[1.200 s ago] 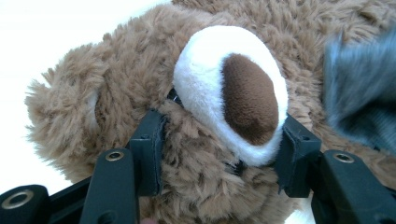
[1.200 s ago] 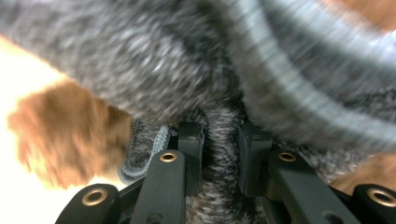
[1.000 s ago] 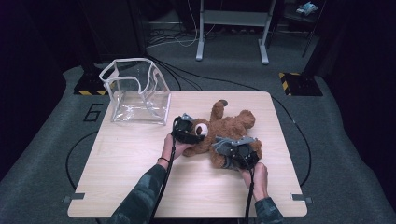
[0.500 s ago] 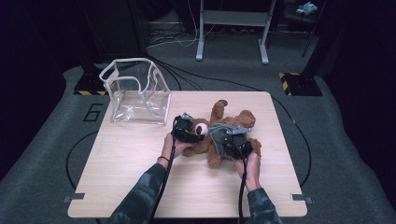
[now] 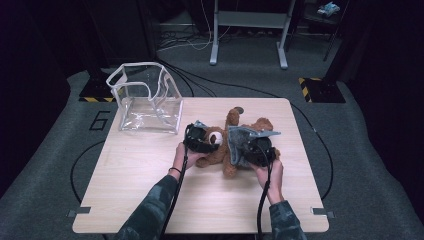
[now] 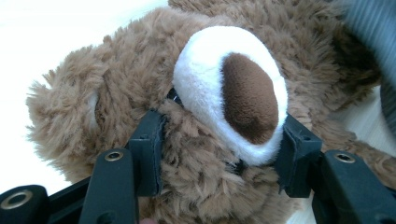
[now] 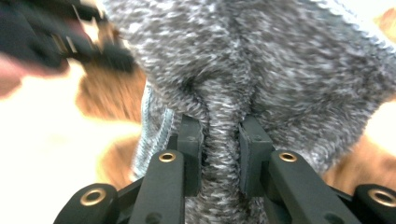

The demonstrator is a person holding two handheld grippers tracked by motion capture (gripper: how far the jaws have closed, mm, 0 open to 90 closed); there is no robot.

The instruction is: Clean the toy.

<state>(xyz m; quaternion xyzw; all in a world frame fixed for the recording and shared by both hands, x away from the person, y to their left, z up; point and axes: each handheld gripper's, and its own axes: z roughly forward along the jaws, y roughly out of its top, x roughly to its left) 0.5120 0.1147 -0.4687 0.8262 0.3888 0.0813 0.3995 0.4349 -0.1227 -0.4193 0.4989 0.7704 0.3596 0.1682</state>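
Note:
A brown teddy bear (image 5: 227, 145) lies on its back at the middle of the wooden table (image 5: 150, 190). My left gripper (image 5: 200, 140) is shut on the bear's head; in the left gripper view its pads press the fur on both sides of the white muzzle (image 6: 219, 79). My right gripper (image 5: 257, 152) is shut on a fold of a grey knitted garment (image 5: 242, 140) that lies over the bear's body. In the right gripper view the grey knit (image 7: 261, 60) is bunched tight between the two pads and lifted off the bear.
A clear plastic box-shaped bag (image 5: 147, 100) with a white rim stands open at the table's back left. Cables run from both grippers toward the table's near edge. Beyond the table stands a metal frame (image 5: 247, 30) on the dark floor.
My right gripper has risen and moved left toward the bear's head, pulling the grey garment up with it. The left gripper has stayed on the bear's head.

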